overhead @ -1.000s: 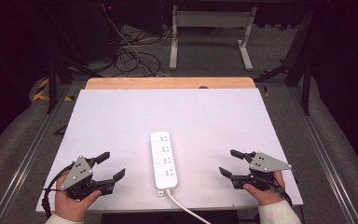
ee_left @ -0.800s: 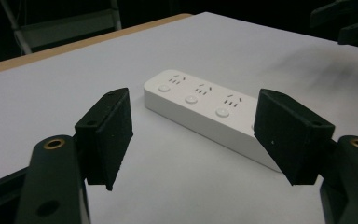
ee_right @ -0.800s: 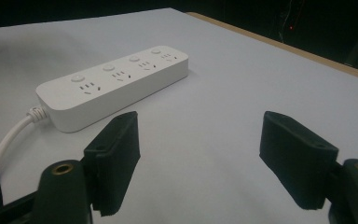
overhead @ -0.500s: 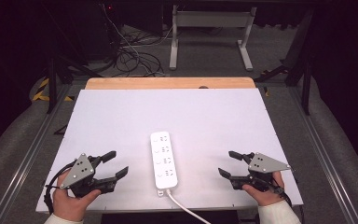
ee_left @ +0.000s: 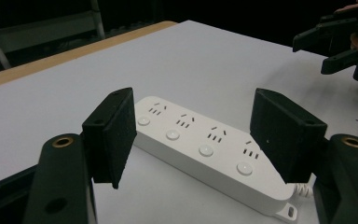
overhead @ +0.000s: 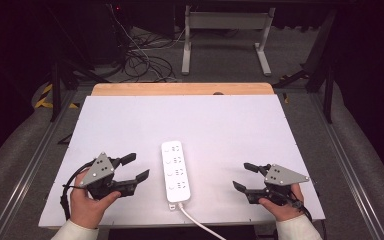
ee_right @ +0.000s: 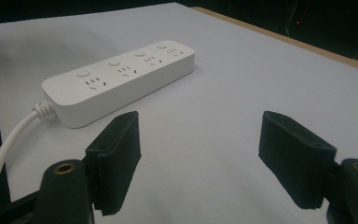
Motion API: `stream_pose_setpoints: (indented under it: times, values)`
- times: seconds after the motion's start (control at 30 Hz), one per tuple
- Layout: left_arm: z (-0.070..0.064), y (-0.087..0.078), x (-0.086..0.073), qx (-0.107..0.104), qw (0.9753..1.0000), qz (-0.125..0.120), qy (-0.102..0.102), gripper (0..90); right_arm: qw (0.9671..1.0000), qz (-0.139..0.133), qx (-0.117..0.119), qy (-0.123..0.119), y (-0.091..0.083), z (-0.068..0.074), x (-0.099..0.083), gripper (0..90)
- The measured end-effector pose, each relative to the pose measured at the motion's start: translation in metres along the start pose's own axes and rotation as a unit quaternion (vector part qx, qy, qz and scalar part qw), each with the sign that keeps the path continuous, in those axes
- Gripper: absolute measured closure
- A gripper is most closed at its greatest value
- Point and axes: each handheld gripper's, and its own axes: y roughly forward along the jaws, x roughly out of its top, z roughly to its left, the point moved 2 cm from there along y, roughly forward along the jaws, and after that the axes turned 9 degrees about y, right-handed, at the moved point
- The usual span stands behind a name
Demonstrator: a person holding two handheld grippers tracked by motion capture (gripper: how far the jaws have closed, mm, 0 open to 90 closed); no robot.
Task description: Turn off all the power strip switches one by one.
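A white power strip [overhead: 175,169] with several sockets and round buttons lies flat near the front middle of the white table [overhead: 220,125]; its white cable [overhead: 200,225] runs off the front edge. My left gripper [overhead: 136,167] stands open just left of the strip, jaws pointing at it, nothing between them. In the left gripper view the power strip [ee_left: 214,151] lies close ahead of the left gripper [ee_left: 198,135]. My right gripper [overhead: 245,176] stands open farther off to the strip's right. In the right gripper view the power strip [ee_right: 121,77] lies ahead and left of the right gripper [ee_right: 200,163].
A wooden strip [overhead: 182,89] borders the table's far edge. Metal rails [overhead: 35,165] run along both sides. Beyond the table, cables [overhead: 140,60] and a white metal frame [overhead: 227,35] sit on the floor.
My left gripper has moved right, closer to the power strip. The right gripper has barely shifted.
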Motion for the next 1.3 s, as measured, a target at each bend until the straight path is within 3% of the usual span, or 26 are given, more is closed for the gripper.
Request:
stream_pose_setpoints:
  times: [0.3, 0.7, 1.0, 1.13, 1.2, 1.3]
  values:
    - [0.000, 0.017, 0.010, -0.013, 0.9999, 0.001, 0.008, 32.7, 1.0000, 0.003, 0.000, 0.000, 0.000, 0.000, 0.000, 29.8]
    - [-0.002, 0.045, 0.017, -0.034, 0.9994, 0.004, -0.001, 32.3, 1.0000, 0.003, 0.001, 0.000, 0.001, 0.000, -0.001, 29.8]
    - [0.000, 0.062, 0.016, -0.037, 0.9992, 0.017, 0.006, 33.1, 1.0000, 0.002, 0.001, 0.001, 0.001, -0.001, -0.001, 30.0]
    - [0.000, 0.066, 0.014, -0.042, 0.9985, 0.024, -0.026, 44.0, 1.0000, 0.004, 0.001, 0.001, 0.001, -0.001, -0.001, 30.2]
    - [0.001, 0.068, 0.014, -0.044, 0.9981, 0.032, -0.029, 51.9, 1.0000, 0.004, 0.002, 0.001, 0.001, -0.001, -0.001, 30.1]
    - [0.004, 0.071, 0.011, -0.041, 0.9976, 0.049, -0.029, 71.3, 1.0000, 0.004, 0.002, 0.000, 0.001, 0.000, -0.001, 30.2]
